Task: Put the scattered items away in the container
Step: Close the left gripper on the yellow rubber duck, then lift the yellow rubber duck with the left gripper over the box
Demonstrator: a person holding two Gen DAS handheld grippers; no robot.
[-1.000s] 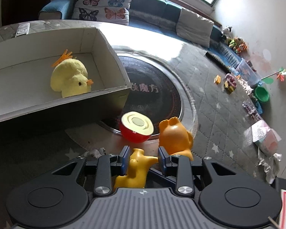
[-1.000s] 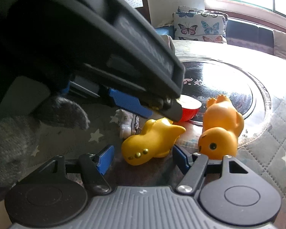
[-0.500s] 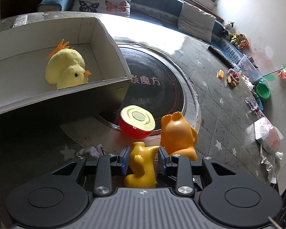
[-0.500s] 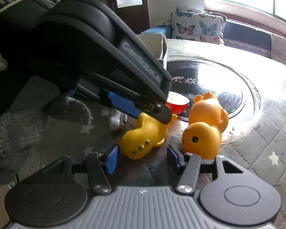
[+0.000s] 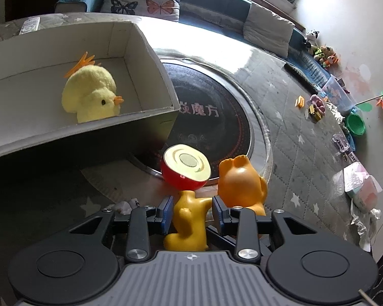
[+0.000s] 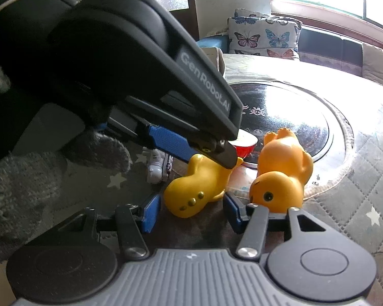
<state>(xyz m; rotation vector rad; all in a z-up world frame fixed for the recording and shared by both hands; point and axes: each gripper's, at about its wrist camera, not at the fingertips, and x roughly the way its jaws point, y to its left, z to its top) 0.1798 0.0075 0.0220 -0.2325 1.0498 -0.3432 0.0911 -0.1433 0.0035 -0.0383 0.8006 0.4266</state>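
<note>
Left gripper point(image 5: 191, 210) sits with its jaws around the yellow duck toy point(image 5: 189, 225), blue pads either side; can't tell if they actually touch it. Duck lies on the table mat point(image 5: 306, 178), just beside the orange toy point(image 5: 242, 186) and red half-apple point(image 5: 185, 170). Right gripper point(image 6: 191, 209) is spread open in front of the duck. White box point(image 5: 150, 51) holds a plush chick point(image 5: 92, 91).

"GenRobot.AI" on left tongs point(image 6: 212, 150) body, Chinese chars "魔方" on round black mat point(image 5: 212, 117)
</note>
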